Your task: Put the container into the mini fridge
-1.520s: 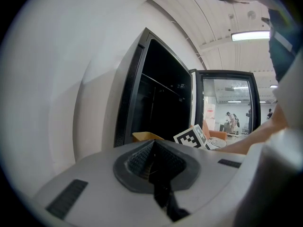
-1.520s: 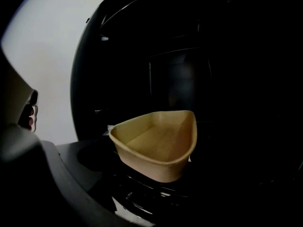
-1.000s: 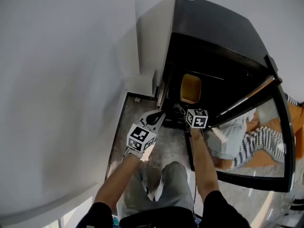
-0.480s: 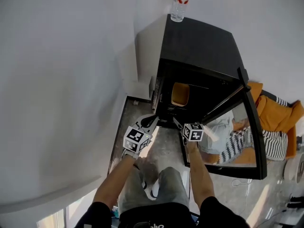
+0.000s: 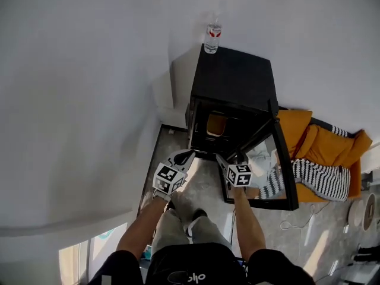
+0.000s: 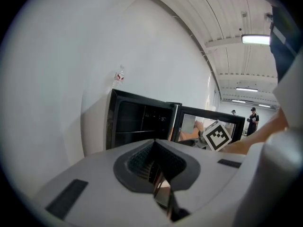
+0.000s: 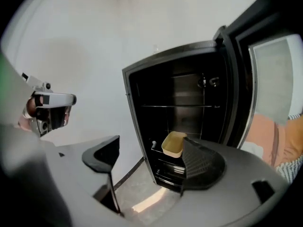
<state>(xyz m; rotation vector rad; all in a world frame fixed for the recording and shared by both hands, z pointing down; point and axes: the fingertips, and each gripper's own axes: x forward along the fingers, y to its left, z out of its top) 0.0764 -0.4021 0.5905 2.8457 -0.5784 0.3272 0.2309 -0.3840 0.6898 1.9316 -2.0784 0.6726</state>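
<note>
i had the container (image 7: 173, 144) sitting on a low shelf inside the mini fridge (image 5: 234, 79), whose door (image 5: 270, 165) stood wide open. my right gripper (image 7: 149, 157) hung in front of the fridge, jaws apart and closing with nothing between them. my left gripper (image 6: 154, 167) was beside it, jaws together, empty.

There is one black mini fridge (image 5: 234, 79), and it has one glass-fronted door (image 5: 268, 165). One pale yellow rectangular plastic container (image 7: 173, 144) is inside the fridge, and one clear plastic water bottle with a red label (image 5: 212, 34) is on its top. On the floor beside it there is one orange cushion (image 5: 323, 144) and one black-and-white striped cloth (image 5: 320, 180). Two distant people (image 6: 252, 120) show in the left gripper view.
</note>
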